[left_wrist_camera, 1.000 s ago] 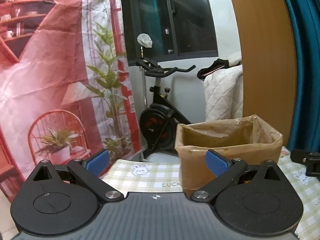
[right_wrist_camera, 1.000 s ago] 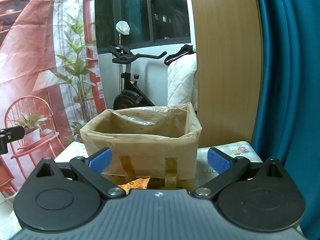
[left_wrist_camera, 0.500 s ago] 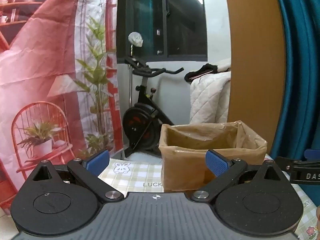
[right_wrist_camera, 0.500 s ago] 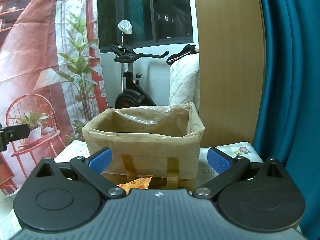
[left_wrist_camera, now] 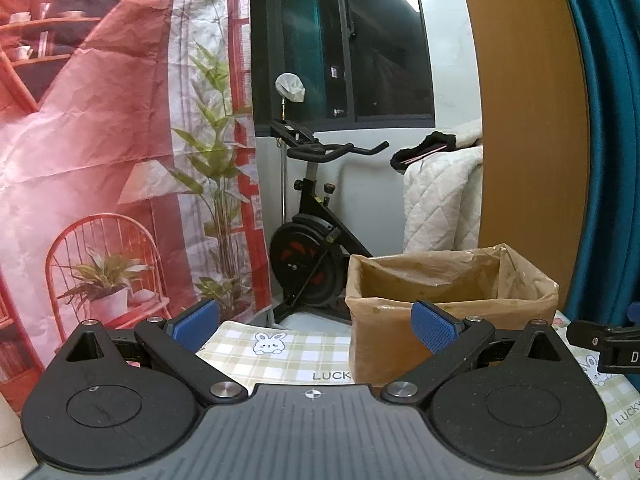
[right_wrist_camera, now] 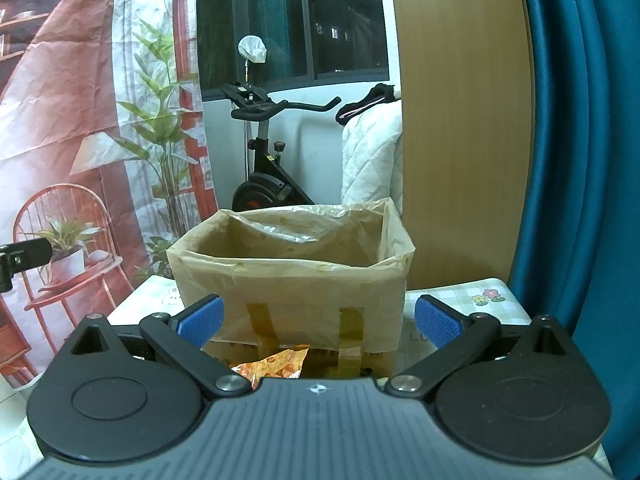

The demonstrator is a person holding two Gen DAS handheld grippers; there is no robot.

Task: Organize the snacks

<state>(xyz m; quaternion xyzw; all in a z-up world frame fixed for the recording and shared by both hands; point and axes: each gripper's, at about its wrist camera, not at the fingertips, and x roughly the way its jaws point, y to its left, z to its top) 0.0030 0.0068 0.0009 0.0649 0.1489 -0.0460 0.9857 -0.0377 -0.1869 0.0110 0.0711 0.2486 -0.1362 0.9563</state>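
A cardboard box lined with a tan plastic bag [right_wrist_camera: 292,280] stands on a checked tablecloth [left_wrist_camera: 280,352]; it also shows in the left wrist view [left_wrist_camera: 448,304], at the right. An orange snack packet [right_wrist_camera: 276,366] lies just in front of the box, below my right gripper [right_wrist_camera: 318,322], which is open and empty and faces the box. My left gripper [left_wrist_camera: 314,322] is open and empty, to the left of the box. The right gripper's tip [left_wrist_camera: 604,338] shows at the right edge of the left wrist view. The inside of the box is hidden.
An exercise bike [left_wrist_camera: 316,240] stands behind the table. A red printed backdrop [left_wrist_camera: 100,160] hangs at the left. A wooden panel [right_wrist_camera: 460,120] and a teal curtain [right_wrist_camera: 580,140] are at the right. A white quilt [left_wrist_camera: 440,200] hangs by the panel.
The left gripper's view has swung, so the box sits further right than half a second ago. The right gripper has held nearly still. Both stay open.
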